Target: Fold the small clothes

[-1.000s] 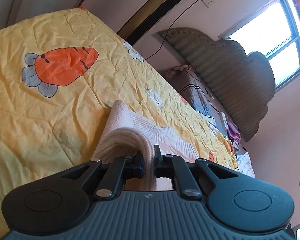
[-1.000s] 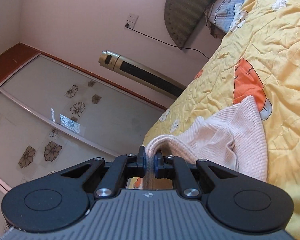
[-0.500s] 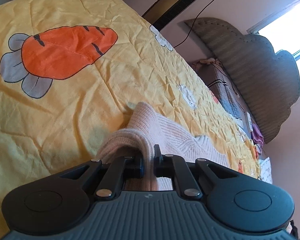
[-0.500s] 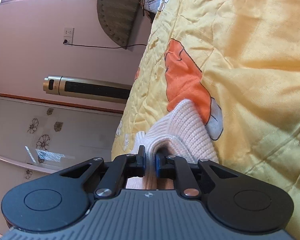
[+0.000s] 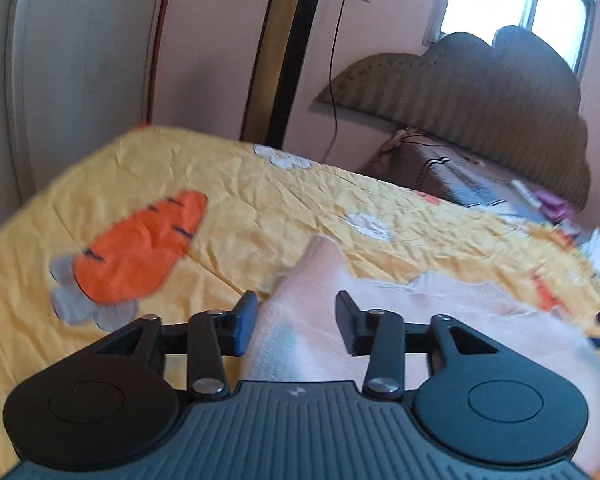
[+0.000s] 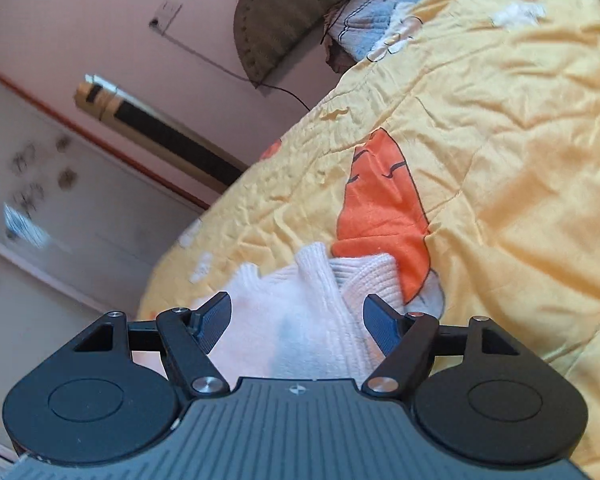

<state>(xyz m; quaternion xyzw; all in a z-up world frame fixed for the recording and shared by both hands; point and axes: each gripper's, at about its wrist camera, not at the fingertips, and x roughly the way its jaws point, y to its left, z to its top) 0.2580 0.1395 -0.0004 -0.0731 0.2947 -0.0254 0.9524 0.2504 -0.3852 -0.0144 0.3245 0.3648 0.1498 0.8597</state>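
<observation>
A pale pink knitted garment (image 5: 420, 320) lies bunched on the yellow carrot-print bedspread (image 5: 260, 200). My left gripper (image 5: 296, 320) hovers just over its near fold. Its jaws are opening, and the fabric lies between them with neither pad pressing on it. In the right wrist view the same garment (image 6: 312, 300) sits heaped under my right gripper (image 6: 296, 320). That gripper's jaws are opening too, and the knit lies loose between the spread fingers. Part of the garment is hidden behind each gripper body.
An orange carrot print (image 5: 140, 248) lies left of the garment. Pillows and bedding (image 5: 480, 188) pile up at a padded headboard (image 5: 480, 100) to the right. A tower fan (image 5: 292, 52) and a wall socket stand beyond the bed, beside a wardrobe (image 6: 40, 220).
Both grippers were shut on folds of the pink garment and have let go. Their jaws now stand apart, the cloth has dropped onto the bedspread, and both views have rolled.
</observation>
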